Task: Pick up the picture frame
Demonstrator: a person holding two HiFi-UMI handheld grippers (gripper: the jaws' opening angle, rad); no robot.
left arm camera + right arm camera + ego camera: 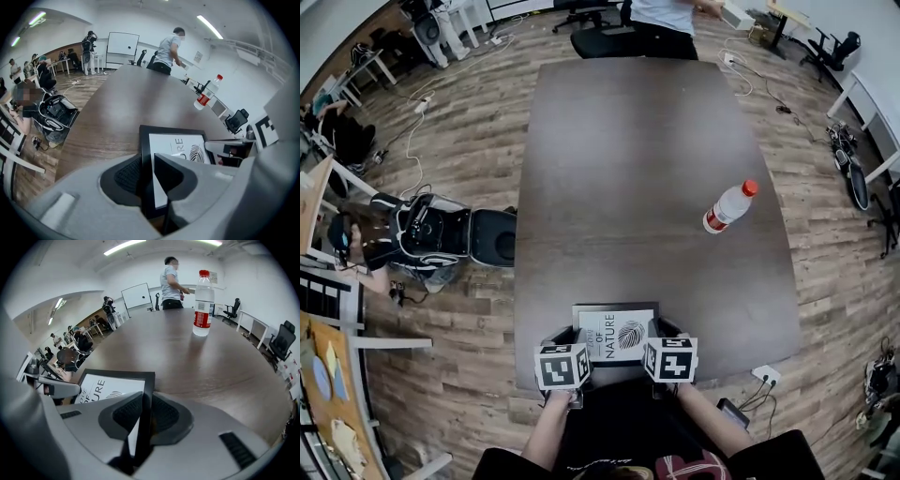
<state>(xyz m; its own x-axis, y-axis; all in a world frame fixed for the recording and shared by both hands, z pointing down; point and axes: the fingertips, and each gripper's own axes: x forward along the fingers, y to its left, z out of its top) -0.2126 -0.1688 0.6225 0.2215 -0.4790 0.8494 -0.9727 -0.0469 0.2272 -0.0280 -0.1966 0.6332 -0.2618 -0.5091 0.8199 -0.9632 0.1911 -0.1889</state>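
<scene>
**L hand-held gripper (567, 337) + R hand-held gripper (661, 331) on picture frame (614, 323): lift next**

L jaws pinch frame's left border, R jaws its right border. Frame appears flat at tabletop's (647, 169) near edge, approx midway along. Step: grasp looks set, lift not begun. Next: raise both together, level, w/ even squeeze, else frame may twist or slip. Water bottle (728, 206) stands well apart, twd right edge.

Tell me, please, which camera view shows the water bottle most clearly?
The right gripper view: the water bottle stands large, upright and unobstructed, red cap and label plain. The head view shows the bottle small, from above; the left gripper view shows the bottle small and far off.
</scene>
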